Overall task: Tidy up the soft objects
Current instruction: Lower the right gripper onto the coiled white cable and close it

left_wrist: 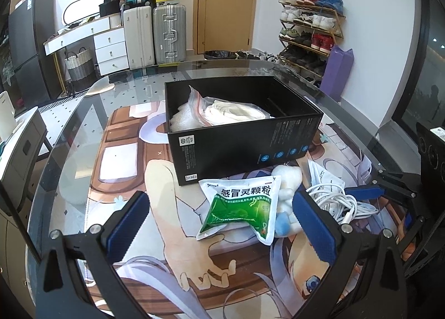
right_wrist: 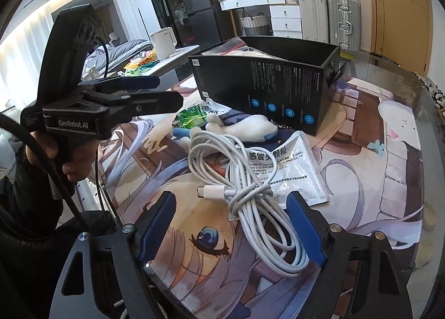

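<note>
"感冒灵颗粒" printed in green across the white-and-green medicine sachet (left_wrist: 241, 207), with "999" faint at its right edge. Same "感冒灵颗粒" heading in black on the back of a second white sachet (right_wrist: 292, 168), above fine print too small to read. "GenRobot.AI" in pale letters on the black body of the left gripper (right_wrist: 155, 91). Small white text columns and round blue icons on the black box (left_wrist: 244, 143), illegible.
</note>
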